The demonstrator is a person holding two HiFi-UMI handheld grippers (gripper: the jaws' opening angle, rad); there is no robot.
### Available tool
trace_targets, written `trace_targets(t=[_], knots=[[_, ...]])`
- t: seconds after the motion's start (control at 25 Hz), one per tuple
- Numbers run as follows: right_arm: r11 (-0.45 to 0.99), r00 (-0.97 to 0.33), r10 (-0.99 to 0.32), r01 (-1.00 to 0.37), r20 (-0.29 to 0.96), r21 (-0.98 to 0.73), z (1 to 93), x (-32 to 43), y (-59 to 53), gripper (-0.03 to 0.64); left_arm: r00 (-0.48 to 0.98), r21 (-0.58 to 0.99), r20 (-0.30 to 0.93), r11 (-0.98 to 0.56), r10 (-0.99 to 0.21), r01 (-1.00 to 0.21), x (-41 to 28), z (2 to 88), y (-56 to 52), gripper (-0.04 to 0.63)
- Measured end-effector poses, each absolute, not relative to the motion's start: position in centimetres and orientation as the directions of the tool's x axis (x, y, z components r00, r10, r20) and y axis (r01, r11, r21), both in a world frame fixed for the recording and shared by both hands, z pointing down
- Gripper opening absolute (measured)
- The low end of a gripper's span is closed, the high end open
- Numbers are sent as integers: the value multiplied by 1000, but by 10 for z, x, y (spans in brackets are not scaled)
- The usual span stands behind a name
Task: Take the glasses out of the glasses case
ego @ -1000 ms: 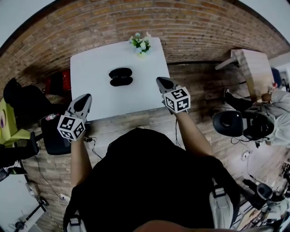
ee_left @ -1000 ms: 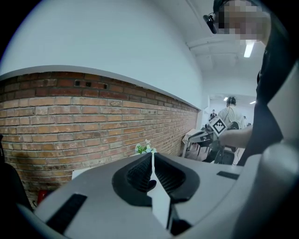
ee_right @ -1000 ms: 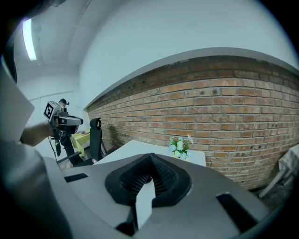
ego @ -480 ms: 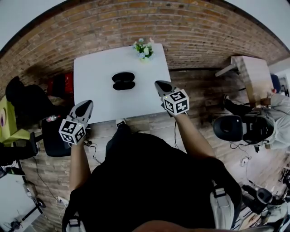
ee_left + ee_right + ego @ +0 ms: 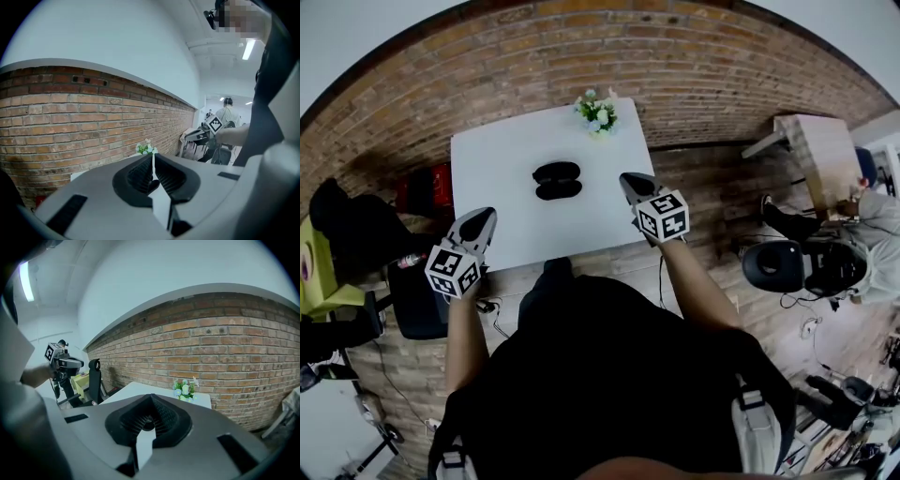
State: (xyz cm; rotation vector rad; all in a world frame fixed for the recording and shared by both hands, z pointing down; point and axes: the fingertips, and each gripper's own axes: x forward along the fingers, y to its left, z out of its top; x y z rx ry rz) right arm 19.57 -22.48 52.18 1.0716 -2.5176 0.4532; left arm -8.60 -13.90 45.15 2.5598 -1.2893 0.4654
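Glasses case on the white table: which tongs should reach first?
Right, by a little. The right tongs hang at the edge of the table, level with the glasses case; the left tongs sit back by the front corner. Both are shut and empty.

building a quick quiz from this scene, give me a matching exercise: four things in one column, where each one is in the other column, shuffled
Things:
1. glasses case
2. flowers
3. left gripper
4. right gripper

Places, as the head view shows them:
A. by the right edge of the table
B. at the table's far edge, near the brick wall
C. middle of the table
D. by the table's near left corner

Pairs: 1-C, 2-B, 3-D, 4-A
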Motion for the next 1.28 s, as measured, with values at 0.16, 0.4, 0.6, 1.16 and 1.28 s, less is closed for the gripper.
trace_targets(t=[0.16, 0.4, 0.6, 1.16, 1.28], knots=[[649, -635, -626, -746, 452, -149, 523, 189, -238, 15, 577, 79, 385, -597, -720, -798, -93, 455, -158, 23], [630, -621, -639, -761, 454, -152, 525, 181, -256, 15, 591, 95, 379, -605, -712, -791, -107, 458, -180, 21], [617, -607, -647, -772, 461, -151, 526, 174, -270, 15, 605, 108, 375, -615, -702, -781, -115, 462, -198, 21], [600, -594, -655, -784, 467, -158, 528, 165, -302, 15, 596, 122, 366, -598, -714, -792, -138, 469, -225, 21], [600, -598, -648, -782, 472, -167, 533, 161, -305, 15, 594, 125, 360, -594, -719, -795, -142, 469, -229, 21]])
